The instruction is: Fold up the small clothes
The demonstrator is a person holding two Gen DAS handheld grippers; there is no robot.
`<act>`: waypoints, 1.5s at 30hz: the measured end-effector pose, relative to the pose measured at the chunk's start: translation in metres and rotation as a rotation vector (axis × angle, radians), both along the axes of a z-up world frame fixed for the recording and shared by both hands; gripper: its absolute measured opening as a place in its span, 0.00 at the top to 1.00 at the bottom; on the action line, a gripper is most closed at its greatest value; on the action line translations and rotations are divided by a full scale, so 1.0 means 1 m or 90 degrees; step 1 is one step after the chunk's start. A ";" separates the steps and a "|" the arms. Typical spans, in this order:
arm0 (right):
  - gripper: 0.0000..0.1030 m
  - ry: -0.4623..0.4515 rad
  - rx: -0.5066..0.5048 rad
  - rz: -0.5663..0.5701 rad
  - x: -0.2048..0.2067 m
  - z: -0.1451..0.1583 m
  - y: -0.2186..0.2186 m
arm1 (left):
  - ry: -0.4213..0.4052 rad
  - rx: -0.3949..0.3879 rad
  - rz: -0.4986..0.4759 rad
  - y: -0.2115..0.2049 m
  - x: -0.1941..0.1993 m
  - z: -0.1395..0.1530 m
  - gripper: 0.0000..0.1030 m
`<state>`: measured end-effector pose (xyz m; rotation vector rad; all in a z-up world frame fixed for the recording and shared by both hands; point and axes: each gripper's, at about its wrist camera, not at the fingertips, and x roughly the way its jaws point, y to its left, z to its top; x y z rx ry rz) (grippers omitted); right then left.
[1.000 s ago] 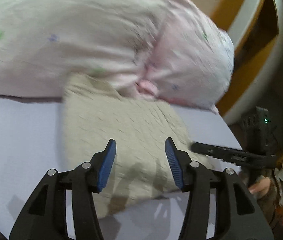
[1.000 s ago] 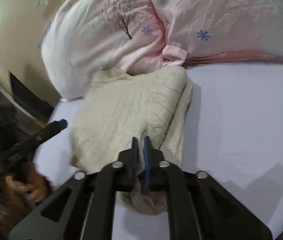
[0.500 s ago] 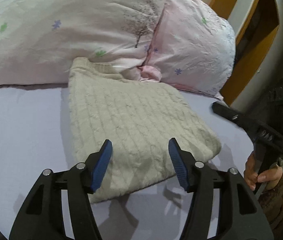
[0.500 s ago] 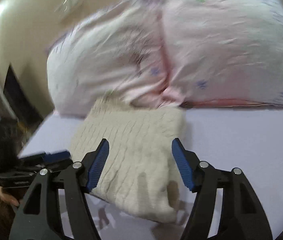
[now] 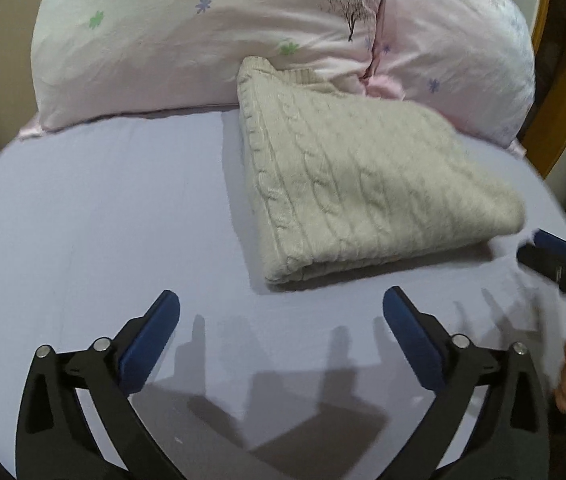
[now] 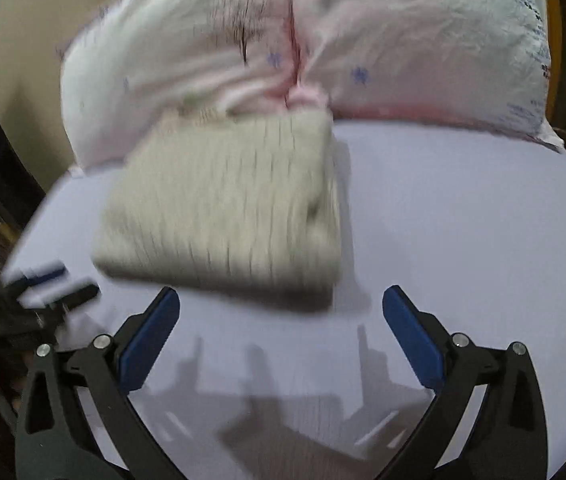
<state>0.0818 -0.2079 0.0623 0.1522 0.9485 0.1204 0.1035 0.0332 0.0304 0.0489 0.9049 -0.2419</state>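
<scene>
A cream cable-knit sweater (image 5: 363, 184) lies folded into a thick rectangle on the lavender bed sheet (image 5: 103, 220), its far edge against the pillows. It also shows, blurred, in the right wrist view (image 6: 227, 204). My left gripper (image 5: 281, 312) is open and empty, a little in front of the sweater's near edge. My right gripper (image 6: 281, 312) is open and empty, also in front of the sweater. The right gripper shows at the right edge of the left wrist view (image 5: 555, 256), and the left gripper at the left edge of the right wrist view (image 6: 51, 280).
Two pale pink flowered pillows (image 5: 211, 36) (image 5: 455, 52) lie along the head of the bed behind the sweater. A wooden headboard (image 5: 555, 92) stands at the right. A cream wall (image 6: 23, 32) is at the left.
My right gripper has let go of the sweater and opened wide. Both grippers have drawn back from the sweater, which now lies folded on the sheet. My left gripper has opened wider.
</scene>
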 end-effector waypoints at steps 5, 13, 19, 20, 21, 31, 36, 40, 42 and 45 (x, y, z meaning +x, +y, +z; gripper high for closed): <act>0.02 0.060 -0.053 -0.008 0.005 -0.031 0.019 | 0.018 0.035 0.013 -0.004 0.006 -0.016 0.01; 0.02 0.064 -0.108 0.001 -0.004 -0.039 0.031 | 0.021 0.055 0.019 -0.005 0.004 -0.022 0.01; 0.02 0.065 -0.110 0.005 -0.006 -0.038 0.030 | 0.020 0.056 0.019 -0.006 0.003 -0.022 0.01; 0.02 0.065 -0.110 0.005 -0.006 -0.038 0.030 | 0.020 0.056 0.019 -0.006 0.003 -0.022 0.01; 0.02 0.065 -0.110 0.005 -0.007 -0.037 0.030 | 0.020 0.056 0.019 -0.006 0.003 -0.022 0.01; 0.02 0.065 -0.110 0.004 -0.007 -0.038 0.030 | 0.020 0.055 0.019 -0.006 0.004 -0.022 0.01; 0.02 0.065 -0.110 0.004 -0.007 -0.038 0.030 | 0.020 0.055 0.019 -0.006 0.004 -0.022 0.01; 0.02 0.065 -0.110 0.004 -0.007 -0.038 0.030 | 0.020 0.055 0.019 -0.006 0.004 -0.023 0.01; 0.02 0.065 -0.110 0.004 -0.007 -0.038 0.030 | 0.020 0.055 0.019 -0.006 0.004 -0.023 0.01; 0.02 0.065 -0.110 0.004 -0.007 -0.038 0.030 | 0.020 0.055 0.019 -0.006 0.004 -0.023 0.01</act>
